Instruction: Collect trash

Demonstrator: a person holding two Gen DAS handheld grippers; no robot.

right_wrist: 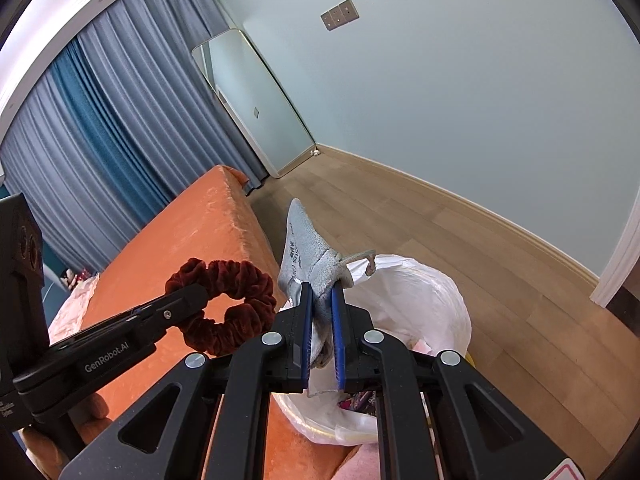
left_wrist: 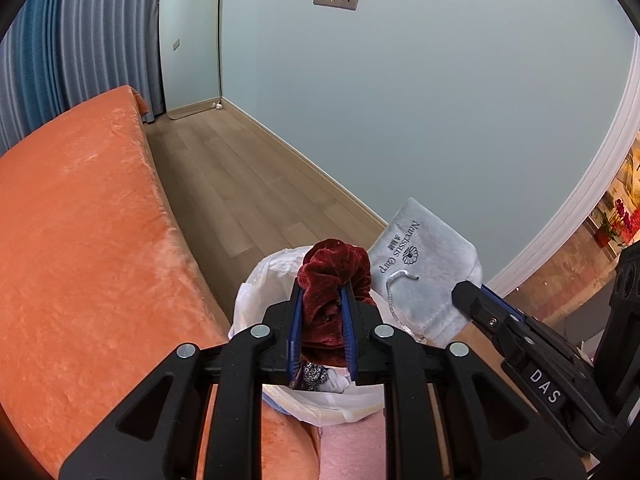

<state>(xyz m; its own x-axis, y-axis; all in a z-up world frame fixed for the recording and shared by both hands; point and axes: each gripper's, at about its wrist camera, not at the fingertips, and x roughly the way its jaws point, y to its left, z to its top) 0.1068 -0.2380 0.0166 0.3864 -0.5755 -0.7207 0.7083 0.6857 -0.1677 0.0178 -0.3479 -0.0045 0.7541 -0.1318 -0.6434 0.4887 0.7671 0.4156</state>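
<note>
Scrunchie point(left_wrist: 334, 280) is sitting clamped in my left hand-held gripper point(left_wrist: 321, 304); my right hand-held gripper point(right_wrist: 322, 300) is pinching the grey pouch point(right_wrist: 306, 252) above the lined bin point(right_wrist: 420, 304).

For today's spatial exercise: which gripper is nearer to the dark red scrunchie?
Left. The left gripper grips the scrunchie over the lined bin; the right gripper, beside it, holds a grey pouch.

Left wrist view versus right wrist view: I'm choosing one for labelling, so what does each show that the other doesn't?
Only the left wrist view shows the printed logo side of the grey drawstring pouch and a colourful picture at the right edge. Only the right wrist view shows the dark red velvet scrunchie as a full ring. Both show the white-lined trash bin, orange bedspread, curtains, leaning mirror and wall sockets.
</note>
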